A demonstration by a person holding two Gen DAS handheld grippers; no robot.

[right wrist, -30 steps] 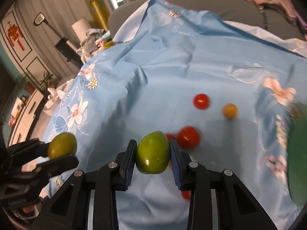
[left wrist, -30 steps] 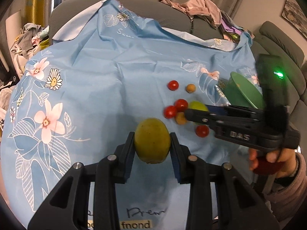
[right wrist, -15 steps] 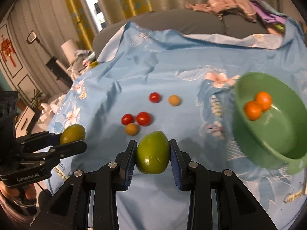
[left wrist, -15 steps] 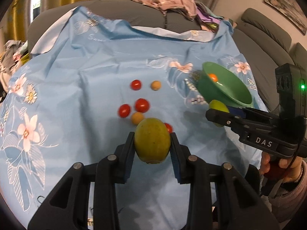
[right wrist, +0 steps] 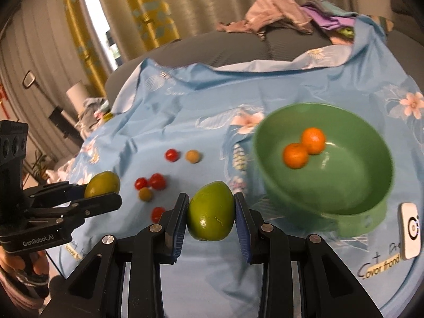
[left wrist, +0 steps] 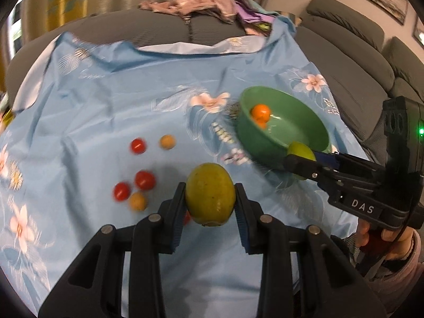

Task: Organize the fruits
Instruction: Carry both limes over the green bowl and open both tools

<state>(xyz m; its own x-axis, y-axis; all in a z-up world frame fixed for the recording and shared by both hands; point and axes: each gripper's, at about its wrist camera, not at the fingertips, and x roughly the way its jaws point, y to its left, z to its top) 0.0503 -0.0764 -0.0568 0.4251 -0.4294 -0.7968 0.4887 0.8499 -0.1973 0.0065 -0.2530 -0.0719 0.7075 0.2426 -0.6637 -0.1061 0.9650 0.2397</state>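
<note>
Both hand-held grippers have swung toward the green bowl [right wrist: 267, 185] since a second ago, each carrying its fruit. Cherry tomatoes [left wrist: 144, 180] lie loose on the blue floral cloth [left wrist: 106, 92] at left — the left hand-held gripper [left wrist: 209, 201] clamps a yellow-green fruit [left wrist: 210, 197] above the cloth. Further right, the right hand-held gripper [right wrist: 210, 212] grips a green fruit [right wrist: 211, 214] just beside the bowl — two oranges [right wrist: 296, 155] inside.

Beneath and ahead of the grippers spreads a blue floral cloth [left wrist: 111, 100]. Beyond it, crumpled clothes [left wrist: 201, 2] lie on a grey sofa [left wrist: 352, 53]. Yellow-patterned curtains [right wrist: 148, 13] hang far ahead, left of the right gripper's view.
</note>
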